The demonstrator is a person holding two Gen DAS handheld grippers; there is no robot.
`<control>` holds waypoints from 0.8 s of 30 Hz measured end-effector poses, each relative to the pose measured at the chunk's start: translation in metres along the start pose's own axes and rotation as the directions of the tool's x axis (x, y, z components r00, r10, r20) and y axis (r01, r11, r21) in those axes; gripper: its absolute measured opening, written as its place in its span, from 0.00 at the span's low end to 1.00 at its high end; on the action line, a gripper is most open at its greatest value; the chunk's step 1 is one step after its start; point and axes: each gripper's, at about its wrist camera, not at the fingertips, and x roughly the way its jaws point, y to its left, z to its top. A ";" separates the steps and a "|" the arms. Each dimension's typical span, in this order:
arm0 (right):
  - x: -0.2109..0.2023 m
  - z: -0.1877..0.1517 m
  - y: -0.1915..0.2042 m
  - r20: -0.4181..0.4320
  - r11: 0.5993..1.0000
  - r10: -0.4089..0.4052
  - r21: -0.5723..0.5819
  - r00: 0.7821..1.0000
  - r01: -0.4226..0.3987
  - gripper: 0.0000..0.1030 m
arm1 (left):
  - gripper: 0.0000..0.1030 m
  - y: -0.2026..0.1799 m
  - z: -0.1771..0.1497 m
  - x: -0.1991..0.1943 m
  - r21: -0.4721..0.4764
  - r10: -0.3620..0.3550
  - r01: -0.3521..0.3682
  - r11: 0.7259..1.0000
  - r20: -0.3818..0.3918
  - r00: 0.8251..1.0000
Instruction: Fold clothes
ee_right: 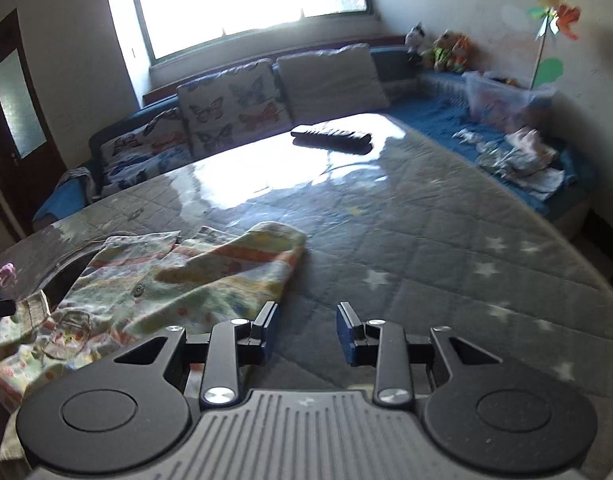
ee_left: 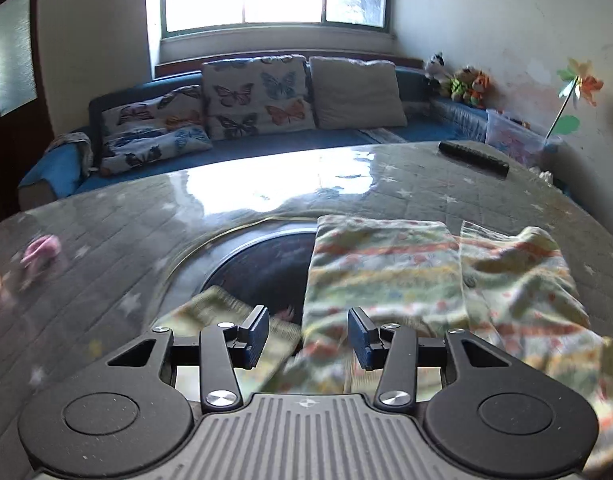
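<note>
The left hand-held gripper [ee_left: 308, 334] hovers wide over the patterned garment [ee_left: 386, 268] (blurred); the right hand-held gripper [ee_right: 306, 330] gapes beside it over the counter [ee_right: 426, 240].

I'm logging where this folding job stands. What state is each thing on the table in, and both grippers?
Patterned garment: partly folded, rumpled, lying flat on the table.
Left gripper: open, over the garment's near edge, holding nothing.
Right gripper: open, over bare table beside the garment, holding nothing.
Remote control: lying flat at the table's far side.
Table: covered with a glossy star-print sheet.
</note>
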 end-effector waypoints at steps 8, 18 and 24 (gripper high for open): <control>0.072 0.027 0.012 -0.093 0.999 0.026 -0.036 0.995 -0.029 0.31 | 0.46 -0.013 0.036 0.081 0.036 -0.013 0.015 0.999 -0.057 0.998; 0.103 0.041 0.012 -0.113 0.998 0.038 -0.043 0.993 -0.043 0.28 | 0.44 -0.003 0.047 0.142 0.005 -0.033 0.033 0.999 -0.113 0.993; 0.118 0.056 0.028 -0.103 0.993 0.038 -0.109 0.994 -0.049 0.06 | 0.05 -0.005 0.050 0.147 0.038 -0.065 0.068 0.997 -0.071 0.995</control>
